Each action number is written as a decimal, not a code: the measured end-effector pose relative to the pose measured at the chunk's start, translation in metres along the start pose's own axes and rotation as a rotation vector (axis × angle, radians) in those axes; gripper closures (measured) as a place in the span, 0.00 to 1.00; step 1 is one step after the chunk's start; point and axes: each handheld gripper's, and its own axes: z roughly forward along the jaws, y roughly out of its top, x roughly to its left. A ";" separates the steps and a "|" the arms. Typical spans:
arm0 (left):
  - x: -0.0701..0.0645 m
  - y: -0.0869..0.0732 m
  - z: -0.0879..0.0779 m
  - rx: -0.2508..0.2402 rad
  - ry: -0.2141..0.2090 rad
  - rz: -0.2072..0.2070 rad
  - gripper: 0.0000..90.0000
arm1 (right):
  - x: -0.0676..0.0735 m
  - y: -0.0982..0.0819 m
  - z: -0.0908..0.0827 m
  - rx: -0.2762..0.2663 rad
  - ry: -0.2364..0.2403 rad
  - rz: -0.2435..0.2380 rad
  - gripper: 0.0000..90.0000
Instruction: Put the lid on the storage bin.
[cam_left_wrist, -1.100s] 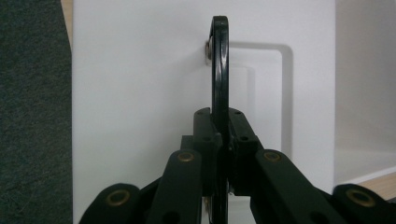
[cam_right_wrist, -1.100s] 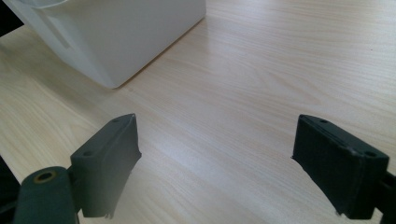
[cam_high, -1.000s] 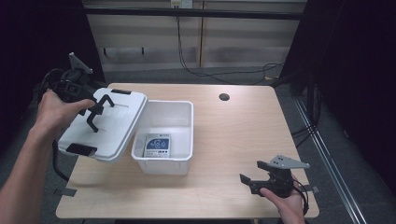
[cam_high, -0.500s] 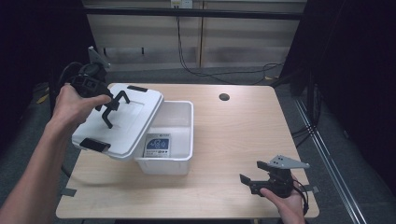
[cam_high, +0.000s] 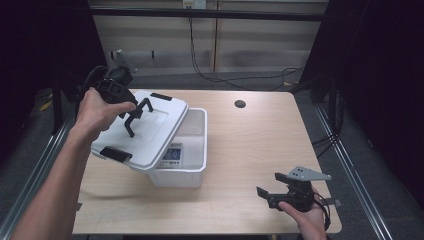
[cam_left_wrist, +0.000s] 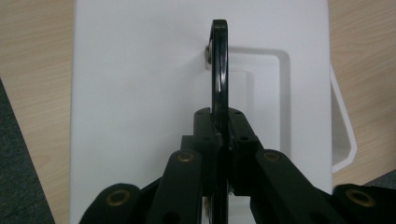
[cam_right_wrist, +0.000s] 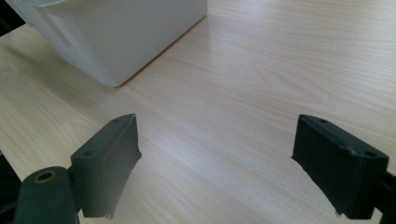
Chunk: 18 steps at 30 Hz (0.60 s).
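The left gripper (cam_high: 134, 114), jaws pinching the lid's handle (cam_left_wrist: 218, 65), holds the lid (cam_high: 142, 129) tilted over the box (cam_high: 192, 172)'s nine o'clock side, not seated. The right gripper (cam_high: 274, 192) waits, jaws spread.

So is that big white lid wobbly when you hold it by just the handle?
Probably a bit. The left gripper pinches only the thin black handle, so the lid could swing; it already hangs tilted over the white bin. It looks like stiff plastic, staying flat, and likely light, since one hand carries it.
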 end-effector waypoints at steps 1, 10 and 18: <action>0.000 0.000 0.000 0.000 0.000 0.000 0.94 | 0.000 0.000 0.000 -0.002 -0.001 -0.001 0.15; -0.015 0.007 0.006 -0.040 -0.014 -0.072 0.94 | 0.000 0.000 0.000 -0.001 -0.001 -0.001 0.15; -0.021 0.011 0.012 -0.064 -0.018 -0.163 0.94 | -0.001 0.000 -0.001 -0.005 0.001 -0.001 0.15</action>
